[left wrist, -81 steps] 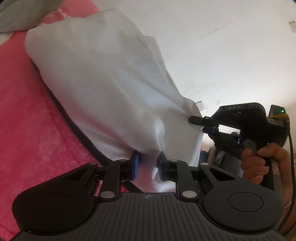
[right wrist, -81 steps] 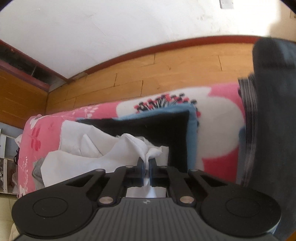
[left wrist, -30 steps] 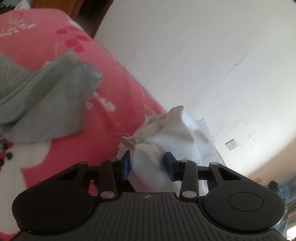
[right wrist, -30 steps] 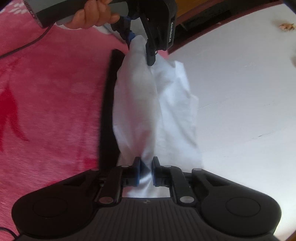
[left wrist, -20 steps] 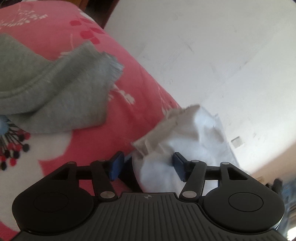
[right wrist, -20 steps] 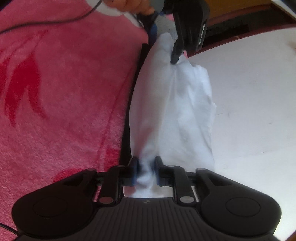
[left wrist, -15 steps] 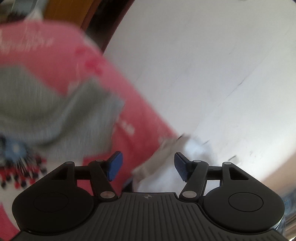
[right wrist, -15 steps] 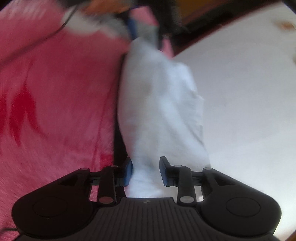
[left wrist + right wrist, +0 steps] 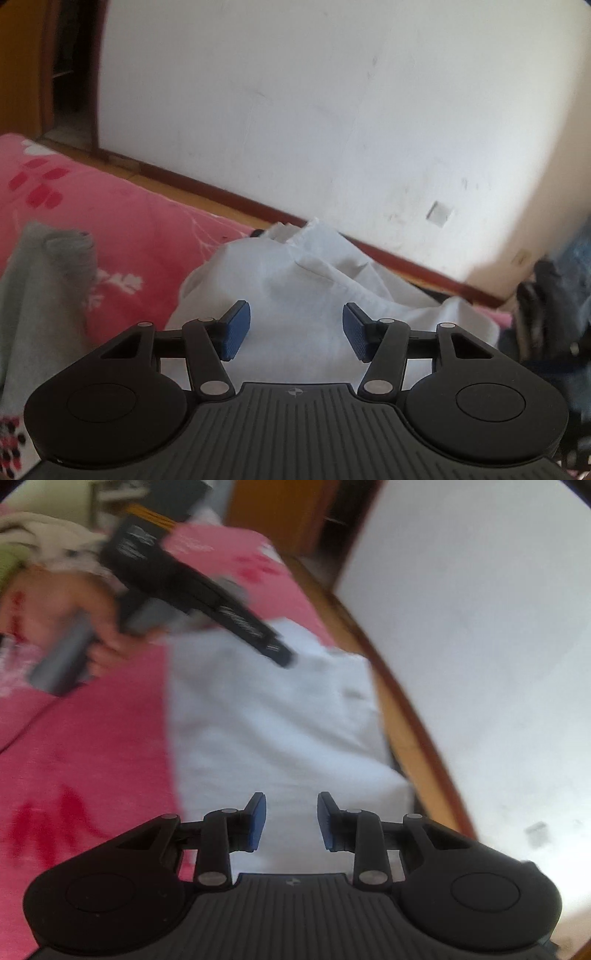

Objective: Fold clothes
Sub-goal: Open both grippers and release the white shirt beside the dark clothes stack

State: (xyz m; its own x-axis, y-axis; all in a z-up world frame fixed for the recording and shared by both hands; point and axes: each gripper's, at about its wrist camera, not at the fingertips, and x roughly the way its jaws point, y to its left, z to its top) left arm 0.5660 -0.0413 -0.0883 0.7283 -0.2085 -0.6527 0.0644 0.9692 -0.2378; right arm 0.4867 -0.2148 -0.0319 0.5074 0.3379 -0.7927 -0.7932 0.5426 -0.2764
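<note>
1. My left tool [image 9: 296, 334] points down at a slant over the bed; its blue pads [image 9: 235, 329] stand apart with nothing pressed between them, and the jaws are closing.
2. From the right wrist view I see that same left tool [image 9: 284, 657] from the side, blurred, its dark body slanting down to the far end of the white garment [image 9: 273, 720]; whether its tip touches the cloth I cannot tell.
3. A hand [image 9: 74, 609] is wrapped around the left tool's grey handle at the upper left of that view, with a pale sleeve just behind it.
4. My right tool [image 9: 291, 821] also points steeply down, its pads parted and bare; it grips nothing.
5. The white garment lies on the pink blanket [image 9: 85, 738], along the bed's edge nearest the white wall [image 9: 480, 609].
6. In the right view the garment stretches away from just ahead of my right tool toward the left tool, lying fairly flat.
7. In the left view the white garment [image 9: 303, 280] sits bunched just ahead of and below the pads, with folds rising toward the wall.
8. A grey garment [image 9: 40, 288] lies on the blanket to the left of my left tool, apart from the white one.
</note>
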